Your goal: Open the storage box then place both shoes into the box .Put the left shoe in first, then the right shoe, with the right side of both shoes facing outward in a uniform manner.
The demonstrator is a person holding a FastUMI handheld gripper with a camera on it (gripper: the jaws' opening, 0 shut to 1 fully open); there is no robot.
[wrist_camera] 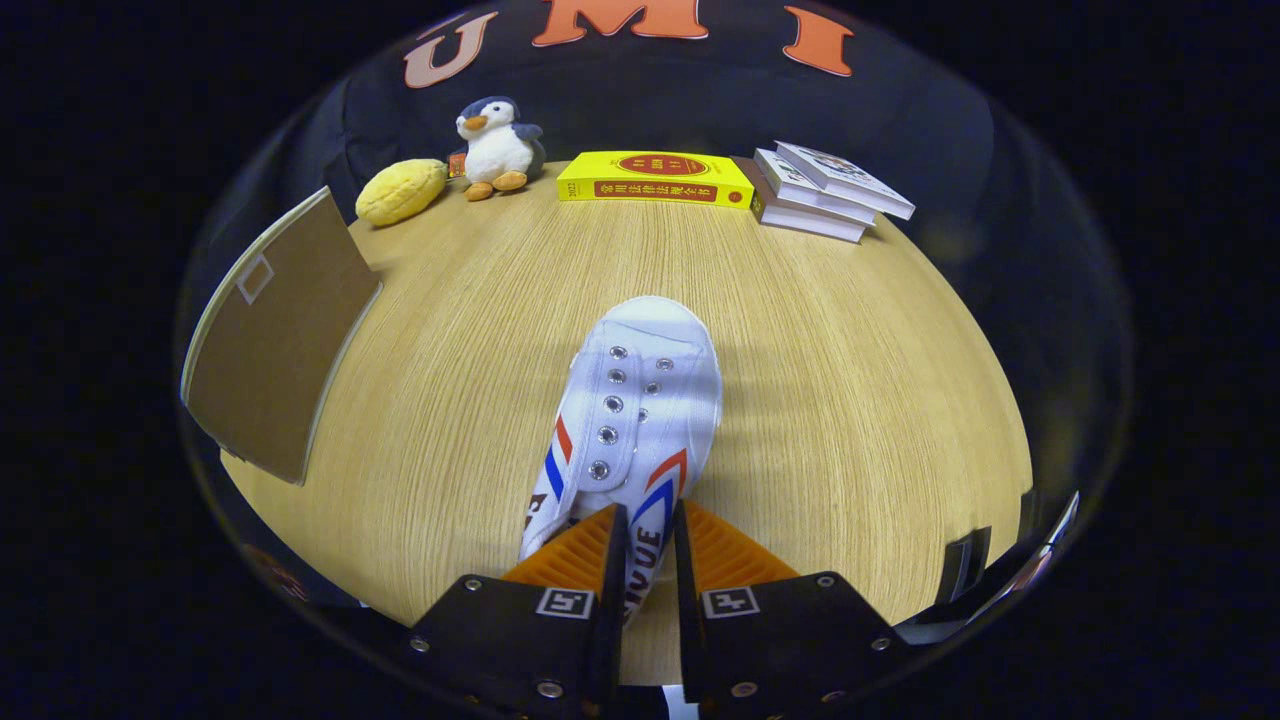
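Right now the claw (pixel 649 530) is clamped on the white shoe (pixel 630 420): its two fingers stand close together with the shoe's side wall, near the heel end, pinched between them. That shoe has red and blue stripes on its sides, two rows of metal eyelets and no laces, and its rounded toe points away from the claw toward the far side of the desk (pixel 850 380). Whether the sole rests on the wood or is lifted a little cannot be told, though a soft shadow lies beside the shoe on its right.

Off to the left of the fingers, a brown cardboard panel (pixel 275 330) with a pale edge and a small square mark tilts up over the desk's edge; it looks like a box lid or flap, but the rest of the box cannot be made out.

Along the far edge of the desk, well apart from the shoe, sit a yellow plush toy (pixel 402 190), a penguin plush (pixel 497 145) just beside it, a thick yellow book (pixel 655 178) lying flat, and a slanting stack of white books (pixel 825 190) next to that.
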